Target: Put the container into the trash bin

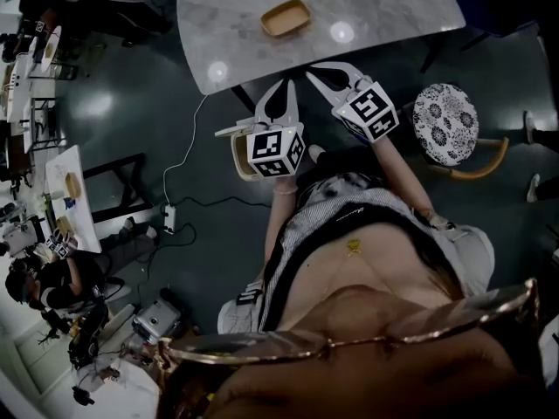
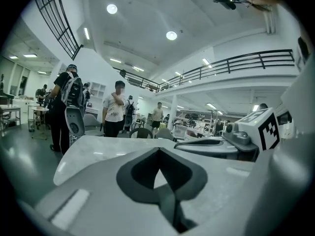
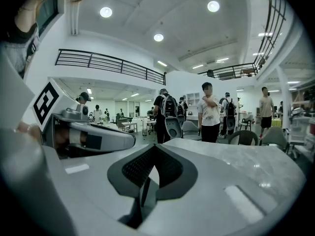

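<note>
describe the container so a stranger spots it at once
Look at the pale marble table at the head view's top. Near its middle lies the container, a shallow tan tray with rounded corners. Nothing else sits on that tabletop, only round light reflections.

Head view steeply down; gripper views near-level, sharing table [image 3: 256, 163].

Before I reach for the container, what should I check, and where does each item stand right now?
1. Container in sight, lying on the marble table: ok.
2. Nothing on the table between the grippers and it: ok.
3. Left gripper empty: ok.
4. Right gripper empty: ok.
5. Jaws open for a grasp: not ok, both pairs are together.
6. Trash bin located: cannot tell; a tan tub with a white lid shows beside the left gripper.
</note>
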Available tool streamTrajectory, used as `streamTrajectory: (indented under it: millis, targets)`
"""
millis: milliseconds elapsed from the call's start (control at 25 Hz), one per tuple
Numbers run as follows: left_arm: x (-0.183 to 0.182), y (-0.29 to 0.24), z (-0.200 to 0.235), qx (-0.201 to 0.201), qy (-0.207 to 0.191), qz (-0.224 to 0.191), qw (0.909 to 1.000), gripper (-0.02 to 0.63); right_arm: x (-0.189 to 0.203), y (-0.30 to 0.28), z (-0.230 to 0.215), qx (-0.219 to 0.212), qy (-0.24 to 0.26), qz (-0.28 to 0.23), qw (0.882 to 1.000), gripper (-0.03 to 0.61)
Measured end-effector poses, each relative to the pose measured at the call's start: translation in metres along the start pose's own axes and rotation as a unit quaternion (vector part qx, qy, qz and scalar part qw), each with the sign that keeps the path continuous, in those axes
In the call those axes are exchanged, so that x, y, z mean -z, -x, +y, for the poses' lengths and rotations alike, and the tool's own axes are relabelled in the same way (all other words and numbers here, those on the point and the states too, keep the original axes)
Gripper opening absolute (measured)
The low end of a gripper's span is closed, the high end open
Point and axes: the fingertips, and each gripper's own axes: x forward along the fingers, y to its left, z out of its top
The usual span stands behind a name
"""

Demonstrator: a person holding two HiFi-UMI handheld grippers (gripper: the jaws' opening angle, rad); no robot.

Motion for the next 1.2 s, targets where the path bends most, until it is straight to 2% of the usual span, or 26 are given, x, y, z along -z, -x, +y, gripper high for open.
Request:
streamTrajectory:
  millis: [320,560,1200]
  targets:
    - [0.001,0.003,0.015,0.003,0.006,0.000,1.0000,0.000,0.004,-0.006,0.000,0.013,-0.006,0.009,1.000,0.026]
    - [0.003,-0.008,0.026,-0.008,0.018,0.004,0.9998,0.000,0.007,-0.017,-0.011,0.005,-0.008,0.018,1.000,0.026]
    - [-0.038,-0.115,0.087,-0.020,0.024,0.006,0.9995,0.000,-0.031,-0.113,-0.094,-0.038,0.015,0.015,0.999,0.026]
